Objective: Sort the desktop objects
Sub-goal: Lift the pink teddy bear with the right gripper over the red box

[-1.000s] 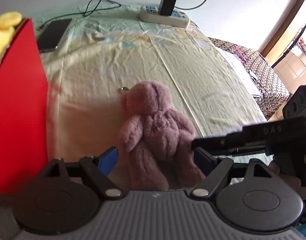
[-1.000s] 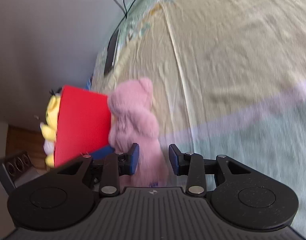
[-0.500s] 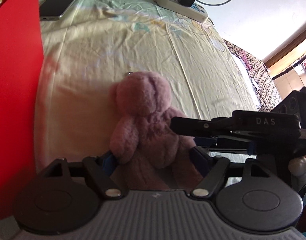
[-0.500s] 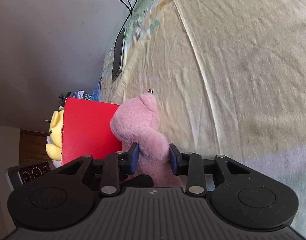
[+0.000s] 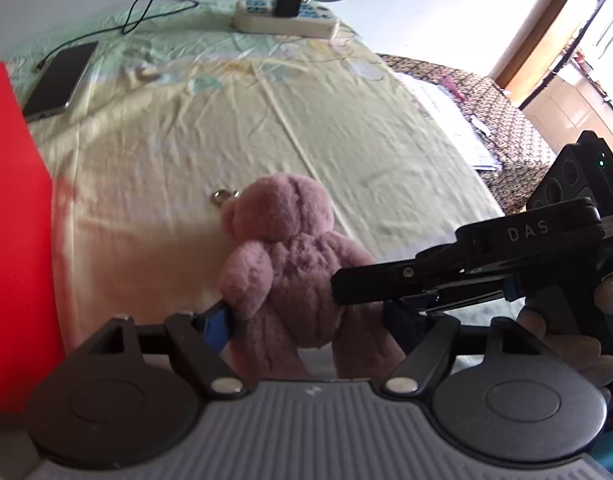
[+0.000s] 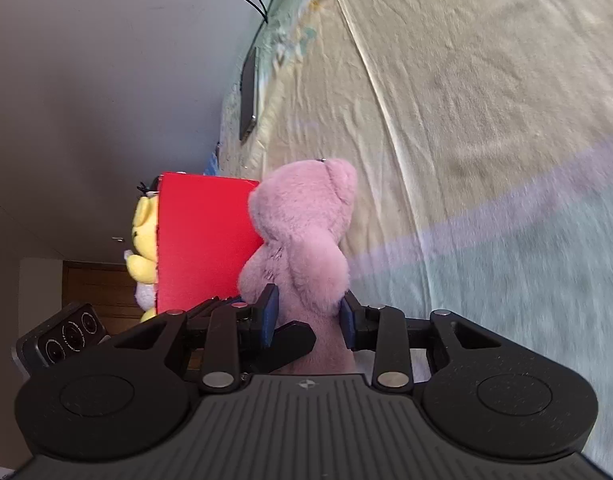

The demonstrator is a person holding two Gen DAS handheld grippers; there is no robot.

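Observation:
A pink plush bear (image 5: 290,264) is seen from behind, with a metal key ring (image 5: 220,197) by its head. My left gripper (image 5: 308,320) straddles its legs, blue pads pressed on both sides. From the right, my right gripper (image 5: 335,285), turned on its side, clamps the bear's waist. In the right wrist view the bear (image 6: 302,240) fills the narrow gap of the right gripper (image 6: 308,312). A red box (image 5: 14,220) stands just left; in the right wrist view the red box (image 6: 202,240) holds a yellow plush toy (image 6: 144,240).
A phone (image 5: 60,80) lies at the far left of the pale yellow cloth (image 5: 226,128), cabled. A power strip (image 5: 284,20) with a charger sits at the back edge. Papers on a patterned seat (image 5: 506,120) lie beyond the right edge. A hand (image 5: 566,344) grips the right tool.
The left wrist view has pulled back, so the red box fills less of it. The right gripper's fingers reach further across the bear's waist. The bear stays between both pairs of fingers.

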